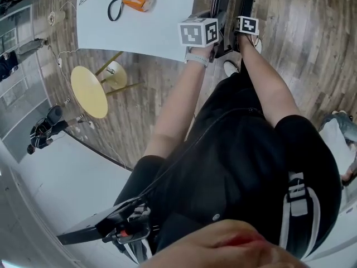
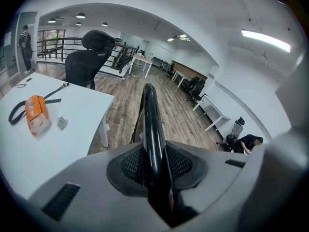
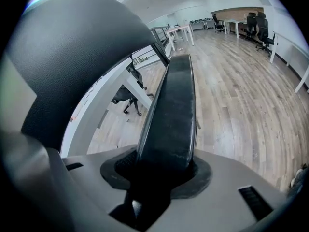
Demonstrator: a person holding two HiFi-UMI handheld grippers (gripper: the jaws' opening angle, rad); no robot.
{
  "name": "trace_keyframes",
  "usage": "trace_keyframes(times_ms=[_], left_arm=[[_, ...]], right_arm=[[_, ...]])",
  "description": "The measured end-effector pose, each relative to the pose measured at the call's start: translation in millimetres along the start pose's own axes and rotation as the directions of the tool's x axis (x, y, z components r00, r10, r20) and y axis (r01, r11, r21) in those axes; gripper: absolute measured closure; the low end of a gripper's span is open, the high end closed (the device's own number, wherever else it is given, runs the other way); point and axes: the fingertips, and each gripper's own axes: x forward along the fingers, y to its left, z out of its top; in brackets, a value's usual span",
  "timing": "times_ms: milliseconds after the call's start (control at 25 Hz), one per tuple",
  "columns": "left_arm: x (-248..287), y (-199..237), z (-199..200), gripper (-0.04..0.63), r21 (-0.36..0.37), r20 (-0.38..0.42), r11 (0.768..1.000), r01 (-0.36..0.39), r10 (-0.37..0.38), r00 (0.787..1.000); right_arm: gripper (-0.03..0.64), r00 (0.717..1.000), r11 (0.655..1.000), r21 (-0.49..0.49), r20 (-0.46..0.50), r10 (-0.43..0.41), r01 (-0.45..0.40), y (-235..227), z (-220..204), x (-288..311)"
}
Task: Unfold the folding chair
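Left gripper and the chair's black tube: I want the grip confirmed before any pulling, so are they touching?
Touching. The left gripper view shows the chair tube wedged between the fingers of the left gripper, no gap either side.

Head cam looks pretty much straight down from up top at the wooden floor [image 1: 312,32] and the white surface [image 1: 139,32], while each gripper cam sits jammed right up against the folding chair [image 2: 150,124] looking out across the office, the left one catching that same surface too.
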Motion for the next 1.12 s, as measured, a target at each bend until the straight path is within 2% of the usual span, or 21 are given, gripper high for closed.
trace_keyframes(times_ms=[320, 480, 680, 1000, 1120], left_arm=[[2, -2, 2, 0.502, 0.029, 0.010, 0.998, 0.059, -0.060, 0.998], [-1, 13, 2, 0.503, 0.002, 0.017, 0.998, 0.065, -0.065, 0.998], [0, 32, -1, 0.503, -0.028, 0.007, 0.996, 0.082, -0.082, 0.997], [17, 25, -13, 0.503, -0.045, 0.001, 0.993, 0.111, -0.111, 0.994], [26, 16, -19, 0.503, -0.033, -0.011, 0.993, 0.115, -0.116, 0.993]], right_arm=[[0.446, 0.999, 0.999, 0.029, 0.008, 0.044, -0.045, -14, -3, -4], [0.451, 0.997, 0.995, 0.064, 0.019, 0.070, -0.071, -30, -4, -11], [0.451, 0.988, 0.984, 0.096, 0.044, 0.149, -0.153, -58, -9, -20], [0.449, 0.949, 0.937, 0.151, 0.074, 0.307, -0.315, -128, -29, -29], [0.449, 0.925, 0.910, 0.164, 0.094, 0.369, -0.380, -158, -38, -31]])
